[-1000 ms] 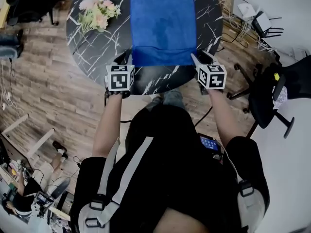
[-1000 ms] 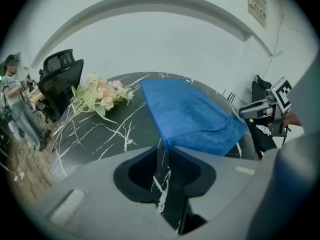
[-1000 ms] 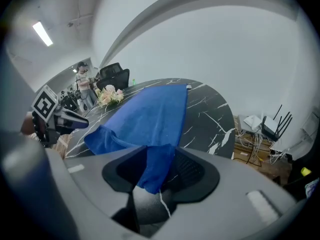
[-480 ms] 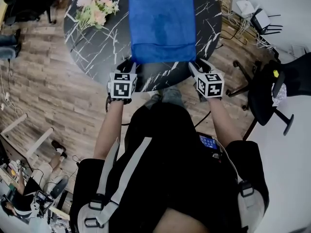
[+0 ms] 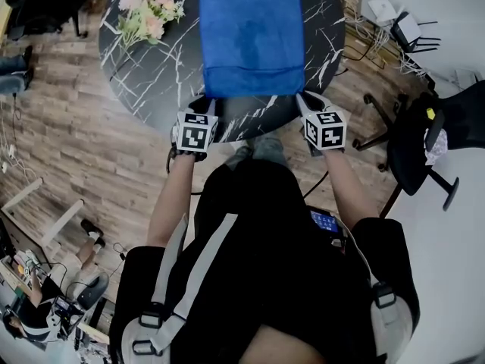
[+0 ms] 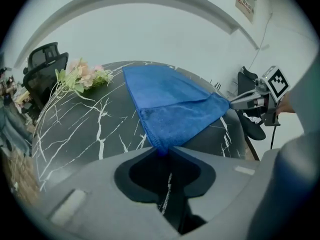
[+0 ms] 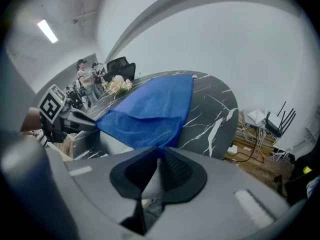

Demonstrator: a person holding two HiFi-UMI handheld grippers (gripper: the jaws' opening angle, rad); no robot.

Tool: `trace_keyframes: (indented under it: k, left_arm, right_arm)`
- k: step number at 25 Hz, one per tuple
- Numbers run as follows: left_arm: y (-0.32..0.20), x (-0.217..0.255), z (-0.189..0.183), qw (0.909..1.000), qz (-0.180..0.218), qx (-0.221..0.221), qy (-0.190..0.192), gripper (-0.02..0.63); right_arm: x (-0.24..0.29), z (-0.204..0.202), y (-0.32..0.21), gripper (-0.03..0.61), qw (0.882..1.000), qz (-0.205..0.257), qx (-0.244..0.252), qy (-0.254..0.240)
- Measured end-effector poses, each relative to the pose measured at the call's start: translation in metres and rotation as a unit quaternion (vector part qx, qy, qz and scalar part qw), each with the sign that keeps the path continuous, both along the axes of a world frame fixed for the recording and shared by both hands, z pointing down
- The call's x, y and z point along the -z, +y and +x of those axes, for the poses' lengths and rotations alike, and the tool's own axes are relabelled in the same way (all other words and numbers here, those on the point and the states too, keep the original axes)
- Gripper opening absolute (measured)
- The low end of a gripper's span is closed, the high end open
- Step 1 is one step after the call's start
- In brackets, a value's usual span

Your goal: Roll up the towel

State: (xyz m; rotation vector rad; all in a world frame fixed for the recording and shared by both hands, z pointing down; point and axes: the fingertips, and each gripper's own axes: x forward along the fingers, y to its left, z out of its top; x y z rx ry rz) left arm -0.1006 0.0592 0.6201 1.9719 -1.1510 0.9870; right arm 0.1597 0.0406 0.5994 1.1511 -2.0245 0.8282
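**Item:** towel [image 5: 254, 36], blue, terry.
**Loc.:** on round black table [image 5: 151, 82] w/ white marble veining. It runs lengthwise from the far rim toward the person, approx. centre of the top. The near end is doubled back over itself in one fold, and the folded edge sits close to the near rim.
**L gripper** [image 5: 206, 101]: at the near-left corner of the fold. Jaws have just been closing and are now pinched on that corner, w/ cloth betw. the tips.
**R gripper** [image 5: 301, 98]: at the near-right corner. Jaws likewise just closing, now clamped on the cloth.
**Grippers:** level w/ each other, one per corner, marker cubes facing up.
**Other:** flowers [image 5: 148, 17], pink/white, lie on the table's far-left part, well apart from the towel. Black office chair [image 5: 424, 139] stands on the floor at the person's right.
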Motion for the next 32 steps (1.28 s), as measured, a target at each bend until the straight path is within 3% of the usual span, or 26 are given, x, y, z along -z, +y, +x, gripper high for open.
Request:
trace_keyframes:
  k: [2,8,15,19,21,22,26,29,32]
  left_arm:
    - [0.001,0.0,-0.001,0.9999,-0.004,0.007,0.012,0.038]
    - [0.01,0.008,-0.006,0.9996,-0.002,-0.006,0.028,0.032]
    - [0.038,0.008,-0.01,0.9989,-0.021,-0.024,0.035,0.032]
    - [0.049,0.001,-0.014,0.9993,-0.01,-0.036,0.003,0.058]
    - [0.048,0.003,-0.019,0.9986,0.017,-0.041,-0.028,0.103]
    - [0.046,0.008,-0.021,0.9975,0.036,-0.045,-0.043,0.123]
    - [0.042,0.021,-0.009,0.9852,0.109,-0.111,-0.072,0.126]
    - [0.044,0.014,0.003,0.9764,0.111,-0.17,-0.073,0.141]
    - [0.039,0.012,0.003,0.9688,0.115,-0.2,-0.09,0.146]
  right_arm:
    - [-0.001,0.001,0.004,0.034,1.0,0.0,0.006,0.003]
    - [0.002,0.014,0.011,0.028,1.0,0.0,0.001,0.008]
    - [0.003,0.016,0.038,0.028,0.999,-0.001,0.034,0.028]
    - [-0.003,0.017,0.053,0.035,0.998,0.002,0.044,0.048]
    - [0.003,0.014,0.056,0.108,0.996,0.026,0.062,0.066]
    - [0.009,0.01,0.056,0.112,0.993,0.045,0.078,0.075]
    - [0.012,-0.012,0.056,0.128,0.974,0.097,0.17,0.112]
    - [0.002,-0.021,0.056,0.146,0.964,0.094,0.214,0.127]
    - [-0.001,-0.023,0.054,0.155,0.958,0.093,0.237,0.132]
